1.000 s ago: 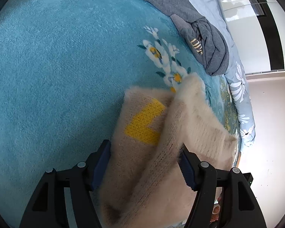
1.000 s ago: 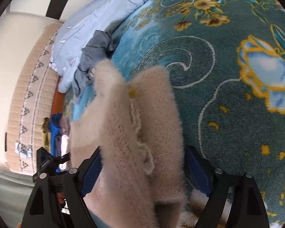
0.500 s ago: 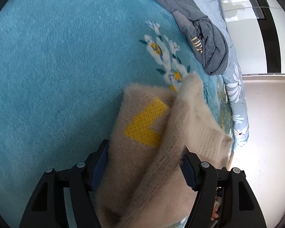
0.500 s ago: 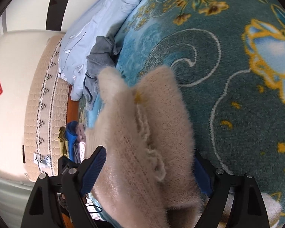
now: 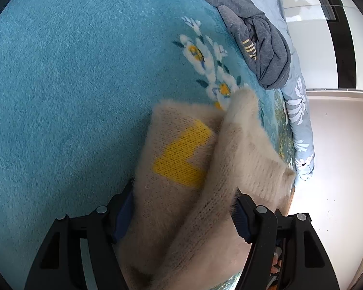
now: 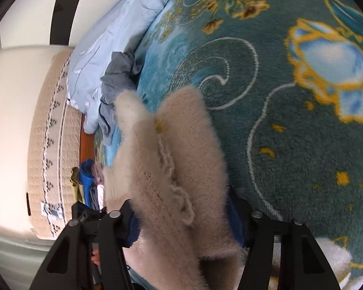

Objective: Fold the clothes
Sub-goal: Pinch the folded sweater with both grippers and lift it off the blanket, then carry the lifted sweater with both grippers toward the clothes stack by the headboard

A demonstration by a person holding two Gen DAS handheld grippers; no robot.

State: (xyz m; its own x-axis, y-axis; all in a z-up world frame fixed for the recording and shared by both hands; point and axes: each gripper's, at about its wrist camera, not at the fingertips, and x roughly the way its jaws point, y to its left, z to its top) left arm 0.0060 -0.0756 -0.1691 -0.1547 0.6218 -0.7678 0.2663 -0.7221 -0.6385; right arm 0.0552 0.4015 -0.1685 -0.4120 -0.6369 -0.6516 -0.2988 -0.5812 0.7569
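Both grippers, left [image 5: 184, 207] and right [image 6: 181, 220], have their jaws clamped on the fluffy beige sweater [image 5: 193, 181], bunched and lifted over the bed's teal blanket [image 5: 72, 84], so folding looks midway, with the grey hoodie [image 5: 261, 41] untouched.

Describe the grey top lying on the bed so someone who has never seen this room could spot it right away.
Start from the teal blanket that covers the bed, and follow it to the edge where the pale blue quilt lies. The grey sweatshirt sits crumpled there, just past the blanket's white flowers. Unlike the fluffy cream sweater nearby, it is smooth, dark grey and has pale lettering.
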